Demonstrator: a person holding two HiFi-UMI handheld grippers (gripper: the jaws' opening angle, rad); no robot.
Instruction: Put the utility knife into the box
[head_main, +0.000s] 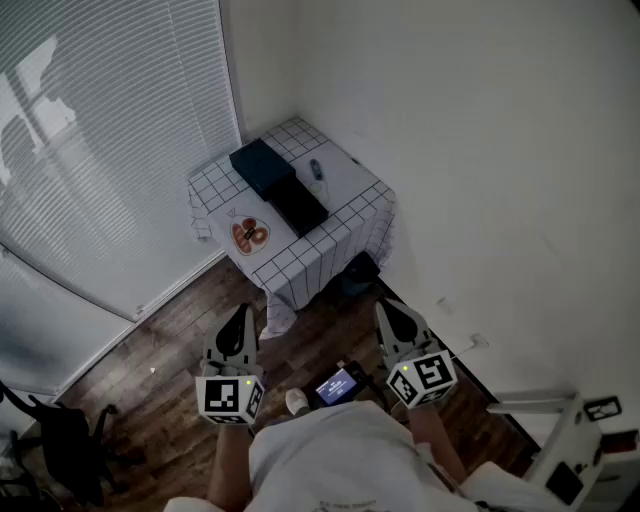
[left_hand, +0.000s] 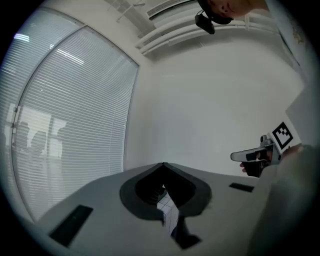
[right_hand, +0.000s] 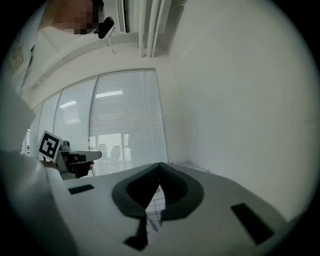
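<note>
Far off in the room's corner, a small square table (head_main: 345, 185) wears a white cloth ruled in a thin dark grid, its hem hanging in soft folds; on it the utility knife (head_main: 316, 170), a slim, pale grey-blue sliver, lies flat toward the wall-side edge, just beside a dark blue box (head_main: 261, 165) with crisp rectangular faces; a flatter, matte black box (head_main: 299, 206) sits right at that one's near end; a small round dish (head_main: 250, 236) of brownish pieces rests by the cloth's front corner.

Both tools hang level and well apart from the table, over a glossy wood-plank floor (head_main: 160, 390); the left gripper (head_main: 243, 318) has its smooth grey, wedge-shaped jaws pressed tip to tip with nothing between them; the right gripper (head_main: 388, 312) is likewise closed and empty, its dark inner pads curving together to a point.

Ribbed white blinds (head_main: 110, 130) fill the left wall; the other walls are plain and smooth.
</note>
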